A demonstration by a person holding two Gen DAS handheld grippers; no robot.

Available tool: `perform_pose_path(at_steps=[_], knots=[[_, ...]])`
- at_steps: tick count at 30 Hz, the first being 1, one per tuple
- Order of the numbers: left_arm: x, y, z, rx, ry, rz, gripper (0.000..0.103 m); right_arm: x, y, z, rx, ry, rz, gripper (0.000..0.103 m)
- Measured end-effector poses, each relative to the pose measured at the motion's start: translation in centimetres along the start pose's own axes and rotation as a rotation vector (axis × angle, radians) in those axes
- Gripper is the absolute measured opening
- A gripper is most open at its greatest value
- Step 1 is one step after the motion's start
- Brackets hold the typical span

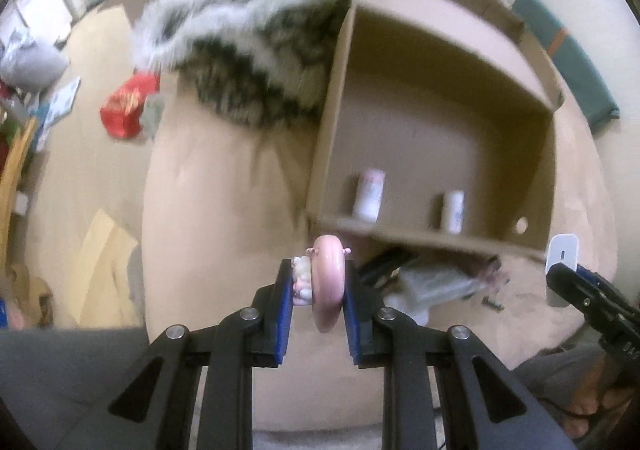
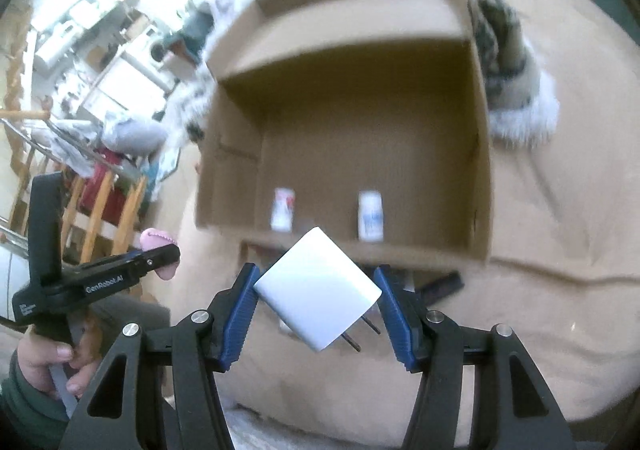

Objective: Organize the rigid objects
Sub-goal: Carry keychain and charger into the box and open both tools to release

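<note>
Left wrist view: the left gripper (image 1: 318,290) clamps a glossy pink ring-shaped toy (image 1: 329,282) edge-on between its blue ribbed pads (image 1: 285,314), a small pale figure stuck to the ring's left face. Beyond it stands a plain brown cardboard box (image 1: 432,49), lying open toward the camera on a soft beige bedcover (image 1: 208,209). Two small white cylindrical bottles (image 1: 370,195) (image 1: 453,211) stand upright near the box's front lip, well apart, with bare cardboard floor behind and beside them. A shaggy grey-and-white fur throw (image 1: 256,45) presses against the box's left wall. Right wrist view: the right gripper (image 2: 318,298) grips a smooth white boxy plug adapter (image 2: 316,290), tilted on a corner, its two metal prongs (image 2: 362,332) pointing down-right. The adapter hangs just before the box's front edge, near the bottles.
</note>
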State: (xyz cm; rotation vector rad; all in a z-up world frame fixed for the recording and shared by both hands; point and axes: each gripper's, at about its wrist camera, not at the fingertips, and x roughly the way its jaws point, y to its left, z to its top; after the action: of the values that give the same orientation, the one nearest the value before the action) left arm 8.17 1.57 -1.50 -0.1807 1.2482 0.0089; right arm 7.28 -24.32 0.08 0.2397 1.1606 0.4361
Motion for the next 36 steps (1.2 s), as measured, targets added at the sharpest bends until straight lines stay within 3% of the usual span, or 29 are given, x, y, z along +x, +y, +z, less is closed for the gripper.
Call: perform_pose_path(at_steps=[9, 16, 20, 25, 29, 36], knots=[[-1.1, -3.5, 5.2, 0.091, -0.097, 0.023, 0.020, -1.0, 0.8, 5.1, -0.040, -0.095, 0.002, 0.062], [2.3, -5.8, 6.8, 0.152, -0.113, 0.030, 0.020, 2.5, -1.0, 6.8, -0.012, -0.122, -0.005, 0.062], [4.8, -6.7, 6.2, 0.195, -0.117, 0.031, 0.020, 5.6, -2.7, 6.2, 0.047, -0.067, 0.001, 0.062], [6.5, -6.7, 6.0, 0.192, -0.101, 0.006, 0.020, 7.9, -3.0, 6.2, 0.029, -0.012, -0.028, 0.062], [6.8, -6.6, 6.0, 0.208, -0.133, 0.019, 0.020, 9.6, -3.0, 6.4, 0.018, 0.016, -0.055, 0.062], [8.1, -5.9, 5.8, 0.188, -0.089, 0.030, 0.021, 11.3, -2.8, 6.8, 0.004, 0.042, -0.080, 0.062]])
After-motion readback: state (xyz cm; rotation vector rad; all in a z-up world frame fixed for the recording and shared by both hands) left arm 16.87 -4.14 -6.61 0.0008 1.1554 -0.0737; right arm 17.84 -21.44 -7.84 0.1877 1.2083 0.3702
